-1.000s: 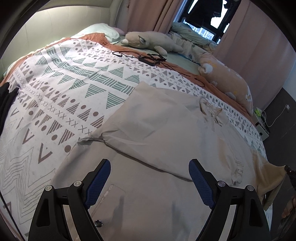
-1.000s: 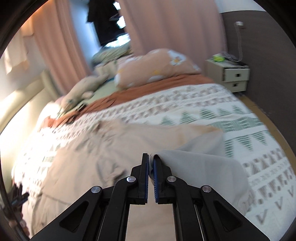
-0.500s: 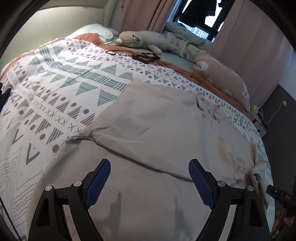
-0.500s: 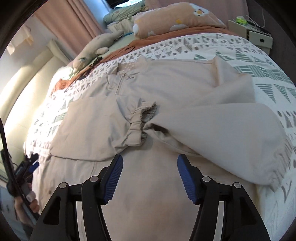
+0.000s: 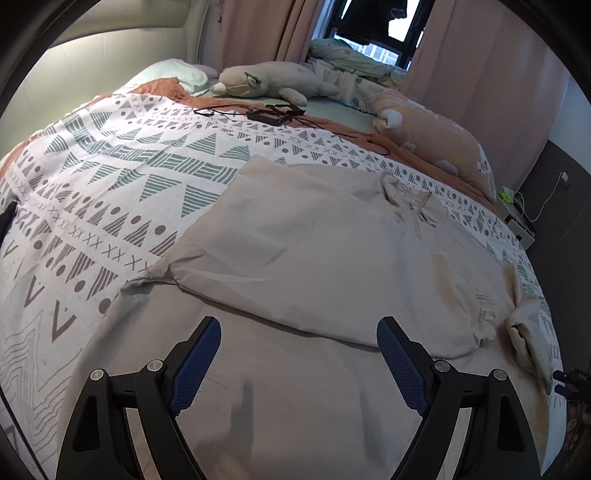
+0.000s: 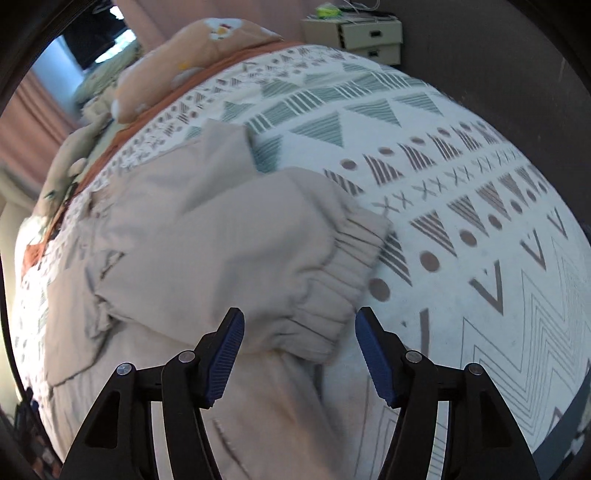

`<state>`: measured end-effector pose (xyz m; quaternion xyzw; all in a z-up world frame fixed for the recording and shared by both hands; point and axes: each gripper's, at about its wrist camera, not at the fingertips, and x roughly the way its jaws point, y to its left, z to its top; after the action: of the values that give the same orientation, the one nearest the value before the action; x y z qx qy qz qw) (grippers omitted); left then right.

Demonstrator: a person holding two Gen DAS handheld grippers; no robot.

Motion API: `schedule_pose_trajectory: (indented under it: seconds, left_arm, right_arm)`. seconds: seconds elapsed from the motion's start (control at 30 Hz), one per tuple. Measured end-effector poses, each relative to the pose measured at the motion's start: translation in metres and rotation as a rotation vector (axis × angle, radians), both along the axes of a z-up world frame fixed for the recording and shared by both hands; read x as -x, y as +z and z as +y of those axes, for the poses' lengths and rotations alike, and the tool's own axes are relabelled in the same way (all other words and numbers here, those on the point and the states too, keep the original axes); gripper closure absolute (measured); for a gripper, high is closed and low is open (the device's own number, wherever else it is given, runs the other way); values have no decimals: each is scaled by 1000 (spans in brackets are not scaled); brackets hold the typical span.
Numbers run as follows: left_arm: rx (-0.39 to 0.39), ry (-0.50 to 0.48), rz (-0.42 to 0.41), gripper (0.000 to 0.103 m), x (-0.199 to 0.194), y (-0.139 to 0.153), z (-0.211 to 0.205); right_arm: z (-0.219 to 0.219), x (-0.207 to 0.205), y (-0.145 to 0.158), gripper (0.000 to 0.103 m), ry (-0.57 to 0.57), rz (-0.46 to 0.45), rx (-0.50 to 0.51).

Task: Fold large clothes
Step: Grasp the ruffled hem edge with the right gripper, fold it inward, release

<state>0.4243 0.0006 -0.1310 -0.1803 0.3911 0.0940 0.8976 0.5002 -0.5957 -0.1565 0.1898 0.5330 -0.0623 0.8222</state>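
A large beige garment (image 5: 317, 251) lies spread on the patterned bed cover (image 5: 110, 192), its collar (image 5: 406, 195) toward the pillows and one sleeve folded across the body. My left gripper (image 5: 297, 354) is open and empty above the garment's lower part. In the right wrist view the garment's other sleeve (image 6: 236, 251) lies bunched, its ribbed cuff (image 6: 332, 295) near the bed's right side. My right gripper (image 6: 299, 345) is open and empty, just in front of the cuff, not touching it.
Plush toys (image 5: 269, 79) and an orange pillow (image 5: 436, 144) lie at the head of the bed, with black cables (image 5: 273, 114) in front of them. A bedside drawer unit (image 6: 354, 35) stands by the dark wall. Pink curtains (image 5: 480, 74) hang behind.
My right gripper opened and let go of the sleeve, then swung right toward the cuff. The sleeve now lies on the bed. My left gripper stayed open and drifted slightly.
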Motion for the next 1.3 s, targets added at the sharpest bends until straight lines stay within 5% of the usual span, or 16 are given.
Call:
schedule_pose_trajectory:
  seconds: [0.23,0.27,0.3,0.47,0.67,1.0,1.3]
  left_arm:
    - [15,6,2,16,0,0,6]
    - [12,8,-3,16,1,1,8]
    - [9,13,-7,16,2,2,9]
    - [41,52,-17,16,5,4,21]
    - [72,77,-28,16,8,6,30]
    - [95,127,-58,16,17,15,50]
    - [132,180,-87,16,26,21,74]
  right_arm:
    - [-5,-15,-39,40,-55,26,-36]
    - [-4,-17,-38,50,-62,26,-34]
    - [-3,-18,-35,73,-64,24,-17]
    - [6,-24,2,96,7,-52,13]
    - [39,-29,65,97,104,-165,35]
    - [159,-40,187,97,340,-374,78]
    - [284,-36,249,97,552,-493,157]
